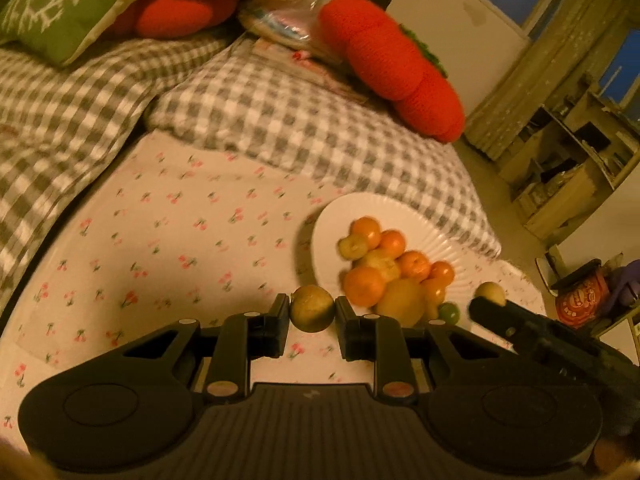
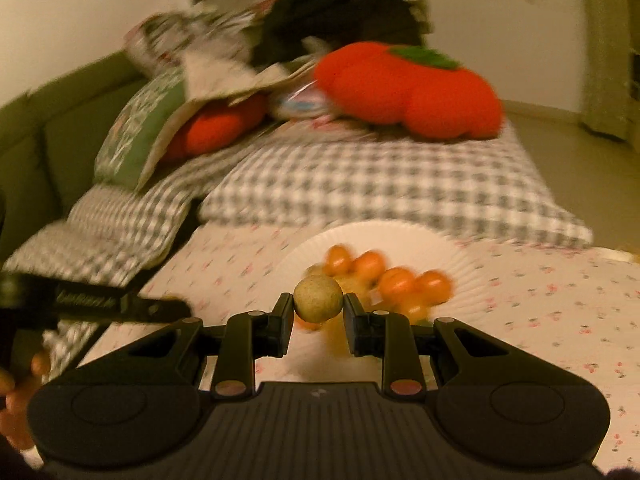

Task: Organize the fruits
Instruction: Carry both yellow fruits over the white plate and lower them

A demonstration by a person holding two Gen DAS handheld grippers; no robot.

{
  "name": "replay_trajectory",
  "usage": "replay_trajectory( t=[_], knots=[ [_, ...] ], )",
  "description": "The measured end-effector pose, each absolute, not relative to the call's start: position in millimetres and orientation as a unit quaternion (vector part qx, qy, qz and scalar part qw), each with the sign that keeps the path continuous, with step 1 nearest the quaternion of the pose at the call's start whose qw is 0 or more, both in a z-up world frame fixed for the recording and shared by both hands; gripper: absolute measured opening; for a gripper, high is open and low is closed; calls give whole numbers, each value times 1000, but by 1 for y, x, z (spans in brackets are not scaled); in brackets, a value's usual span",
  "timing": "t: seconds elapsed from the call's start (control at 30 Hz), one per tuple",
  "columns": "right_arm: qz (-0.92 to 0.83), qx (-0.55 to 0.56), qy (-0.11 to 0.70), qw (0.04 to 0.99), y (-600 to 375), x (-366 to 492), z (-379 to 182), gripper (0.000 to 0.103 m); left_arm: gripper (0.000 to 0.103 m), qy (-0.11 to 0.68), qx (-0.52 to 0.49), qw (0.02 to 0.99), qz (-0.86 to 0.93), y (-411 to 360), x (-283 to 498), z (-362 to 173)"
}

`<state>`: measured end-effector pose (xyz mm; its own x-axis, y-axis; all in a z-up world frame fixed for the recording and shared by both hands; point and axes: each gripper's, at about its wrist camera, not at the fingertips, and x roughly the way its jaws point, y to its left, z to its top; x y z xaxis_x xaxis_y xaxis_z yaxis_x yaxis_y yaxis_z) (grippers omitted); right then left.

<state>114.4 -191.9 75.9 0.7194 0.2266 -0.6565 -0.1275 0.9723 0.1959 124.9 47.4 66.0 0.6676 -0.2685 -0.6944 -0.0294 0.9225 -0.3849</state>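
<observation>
A white fluted plate (image 1: pixel 332 220) on the cherry-print bedsheet holds a pile of small oranges (image 1: pixel 363 285) and yellow fruits (image 1: pixel 400 300); a small green lime (image 1: pixel 449 312) lies at its near edge. My left gripper (image 1: pixel 312 310) is shut on a round brownish-green fruit (image 1: pixel 312 308), just left of the plate. My right gripper (image 2: pixel 319 307) is shut on a round tan fruit (image 2: pixel 319 298), held above the plate's near edge (image 2: pixel 304 248). The right gripper also shows in the left wrist view (image 1: pixel 486 300) with its fruit (image 1: pixel 491 293). The right wrist view is blurred.
Grey checked pillows (image 1: pixel 280 120) lie behind the plate. Orange plush tomato cushions (image 1: pixel 392 64) and a green cushion (image 1: pixel 68 12) lie further back. The bed edge drops off to the right; shelves (image 1: pixel 572 160) stand beyond it.
</observation>
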Motion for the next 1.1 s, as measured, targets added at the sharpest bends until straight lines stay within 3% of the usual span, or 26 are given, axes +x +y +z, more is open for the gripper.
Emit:
replay_trajectory(
  t=[0.7, 1.1],
  knots=[
    [38, 214, 401, 890, -253, 148, 33, 24, 12, 367, -105, 916, -120, -44, 183, 47],
    [52, 170, 398, 900, -235, 157, 24, 24, 13, 351, -93, 922, -137, -50, 194, 34]
  ],
)
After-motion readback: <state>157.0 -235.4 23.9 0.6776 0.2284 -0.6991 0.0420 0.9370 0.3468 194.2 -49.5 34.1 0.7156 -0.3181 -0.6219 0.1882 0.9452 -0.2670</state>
